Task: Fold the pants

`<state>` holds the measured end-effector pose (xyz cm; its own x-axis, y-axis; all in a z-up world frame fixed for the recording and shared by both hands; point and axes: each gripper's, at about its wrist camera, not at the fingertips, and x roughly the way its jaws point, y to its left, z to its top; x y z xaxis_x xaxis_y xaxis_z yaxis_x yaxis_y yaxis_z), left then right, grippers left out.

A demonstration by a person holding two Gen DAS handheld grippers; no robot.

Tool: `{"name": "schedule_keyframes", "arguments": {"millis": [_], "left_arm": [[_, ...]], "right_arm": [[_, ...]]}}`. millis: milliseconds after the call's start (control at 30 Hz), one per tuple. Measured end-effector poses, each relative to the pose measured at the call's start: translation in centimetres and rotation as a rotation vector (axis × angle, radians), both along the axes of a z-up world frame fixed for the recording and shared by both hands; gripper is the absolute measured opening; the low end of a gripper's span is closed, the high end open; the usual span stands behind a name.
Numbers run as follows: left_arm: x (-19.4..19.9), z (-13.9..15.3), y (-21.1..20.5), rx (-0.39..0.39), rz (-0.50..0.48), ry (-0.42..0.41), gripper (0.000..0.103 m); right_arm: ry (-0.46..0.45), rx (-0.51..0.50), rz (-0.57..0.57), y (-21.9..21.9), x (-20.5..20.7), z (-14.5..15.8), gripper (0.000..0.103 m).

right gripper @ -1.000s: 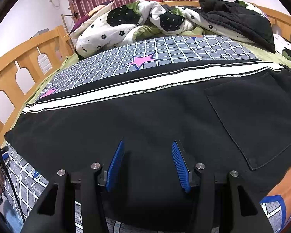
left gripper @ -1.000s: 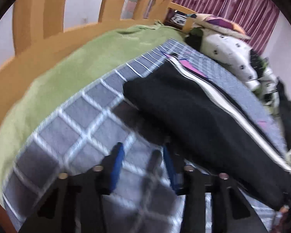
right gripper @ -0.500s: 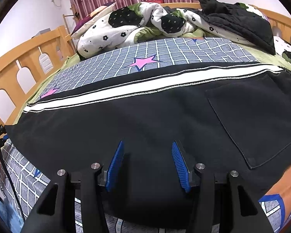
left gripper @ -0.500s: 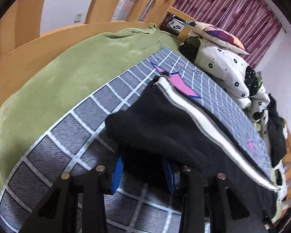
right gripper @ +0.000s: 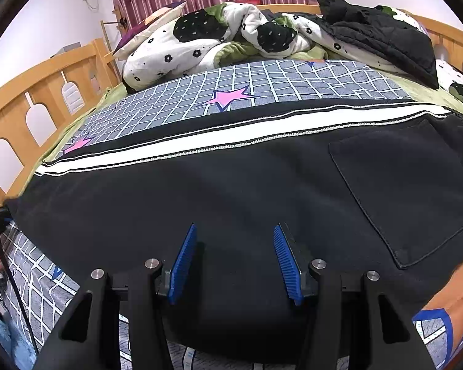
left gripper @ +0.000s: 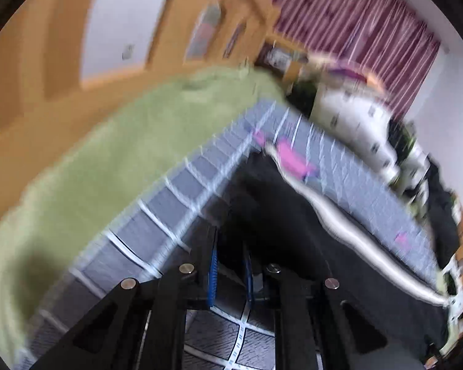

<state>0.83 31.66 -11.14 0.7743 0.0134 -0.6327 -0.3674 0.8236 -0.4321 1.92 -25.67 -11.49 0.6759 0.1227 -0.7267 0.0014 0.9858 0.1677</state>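
CHANGE: your left tongs (left gripper: 230,273) have just closed on the hem of the black white-striped fabric pants (right gripper: 231,191), lifting it | RIGHT: tongs (right gripper: 235,262) half-open, empty | NEXT: likely fold hem toward waist.

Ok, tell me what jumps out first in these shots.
The black pants with a white side stripe fill the near half of the bed, spread over a grey grid sheet with pink stars. Behind them a flowered quilt is heaped. The left gripper pinches the pants' hem.
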Motion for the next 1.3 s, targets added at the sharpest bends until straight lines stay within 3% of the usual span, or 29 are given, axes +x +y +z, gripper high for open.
{"name": "schedule_keyframes", "arguments": {"millis": [67,200,367,467,600,633,667,800,867,933,1000,1067,1100,1167,1267,1300], "left_arm": [[-0.2,-0.4,1.3,-0.071,-0.001,0.029,0.014],[-1.1,-1.9,1.6,-0.077,-0.009,0.072,0.014],[-2.7,-2.6,2.0,-0.065,0.071,0.131,0.032],[-4.5,-2.2,2.7,-0.129,0.047,0.082,0.036],[-6.2,-2.5,2.4,-0.279,-0.011,-0.027,0.054],[-6.5,-2.6,2.2,-0.315,-0.021,-0.053,0.063],[-6.4,-2.8,1.8,-0.340,-0.021,-0.068,0.064],[-5.6,-2.5,0.9,-0.336,0.012,-0.109,0.064],[-4.0,-3.2,0.6,-0.314,0.031,-0.030,0.064],[-2.5,-4.7,0.7,-0.352,0.040,0.024,0.062],[-1.0,-5.6,0.9,-0.344,0.079,0.023,0.062],[0.3,-5.2,0.9,-0.284,0.119,0.016,0.051],[1.0,-4.9,1.0,-0.240,0.150,0.030,0.022],[2.6,-3.9,1.1,-0.172,0.123,0.048,0.021],[0.9,-0.4,0.4,-0.141,0.073,-0.146,0.020],[0.7,0.5,-0.4,-0.049,0.066,-0.142,0.020]], "right_arm": [[-0.003,0.004,-0.005,-0.2,-0.2,0.0,0.051],[0.001,0.009,-0.002,0.0,0.0,0.1,0.051],[-0.010,0.009,0.005,-0.1,-0.3,0.4,0.051],[-0.007,0.015,0.006,-0.3,-0.3,0.3,0.051],[-0.008,0.020,0.013,-0.2,-0.2,0.4,0.051],[-0.008,0.019,0.015,-0.2,-0.1,0.3,0.051],[-0.007,0.016,0.017,-0.1,-0.1,0.3,0.051],[-0.003,0.012,0.018,0.0,0.0,0.2,0.051],[-0.001,0.010,0.019,0.0,0.0,0.1,0.051],[-0.002,0.008,0.019,0.0,0.0,0.1,0.051],[0.003,0.006,0.018,0.1,0.1,-0.1,0.051],[0.008,0.000,0.020,0.2,0.2,-0.2,0.051],[0.009,-0.004,0.021,0.2,0.2,-0.2,0.051],[0.008,-0.015,0.023,0.4,0.1,-0.3,0.051],[0.004,-0.018,0.023,0.4,0.0,-0.1,0.051],[0.001,-0.018,0.024,0.4,0.0,-0.1,0.051]]}}
